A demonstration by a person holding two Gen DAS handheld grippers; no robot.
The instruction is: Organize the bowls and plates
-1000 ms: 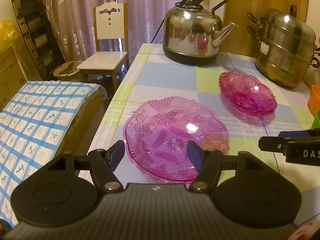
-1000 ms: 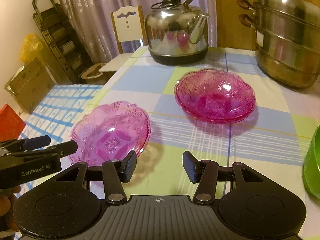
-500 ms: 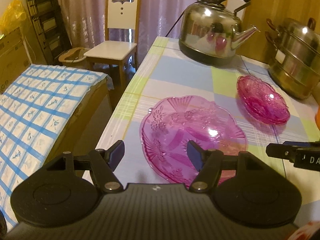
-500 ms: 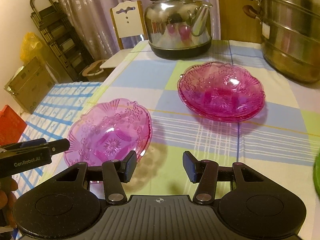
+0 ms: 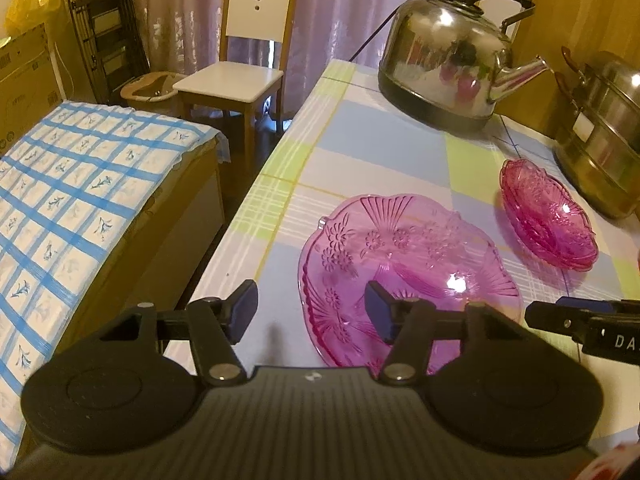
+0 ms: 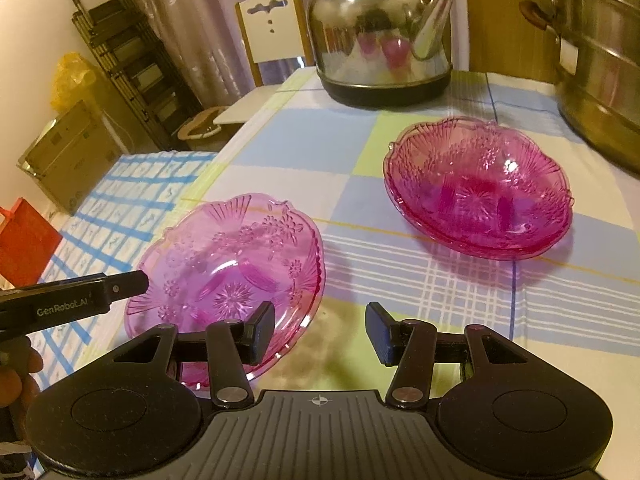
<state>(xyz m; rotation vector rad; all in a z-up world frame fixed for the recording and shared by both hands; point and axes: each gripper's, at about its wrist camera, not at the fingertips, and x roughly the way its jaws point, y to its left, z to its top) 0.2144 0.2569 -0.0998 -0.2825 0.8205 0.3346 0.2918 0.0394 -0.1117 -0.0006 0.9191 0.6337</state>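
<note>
A pink glass plate [image 5: 408, 268] lies on the checked tablecloth near the table's left edge; it also shows in the right wrist view [image 6: 228, 276]. A darker pink stack of glass bowls [image 5: 548, 216] sits farther back right, also in the right wrist view [image 6: 476, 188]. My left gripper [image 5: 312, 308] is open and empty, its right finger over the plate's near left rim and its left finger over the cloth. My right gripper [image 6: 320, 332] is open and empty, its left finger over the plate's right rim. Each gripper shows in the other's view: the right one [image 5: 580, 322], the left one [image 6: 72, 300].
A large steel kettle [image 5: 448, 76] stands at the table's back and a stacked steel steamer pot [image 5: 604, 140] at the back right. A chair [image 5: 244, 64] and a bed with a blue checked cover [image 5: 68, 184] lie left of the table edge [image 5: 240, 216].
My left gripper has swung to the left, so the plate now sits under its right finger. My right gripper has moved forward and left, closer to the plate's right rim. Both stayed open.
</note>
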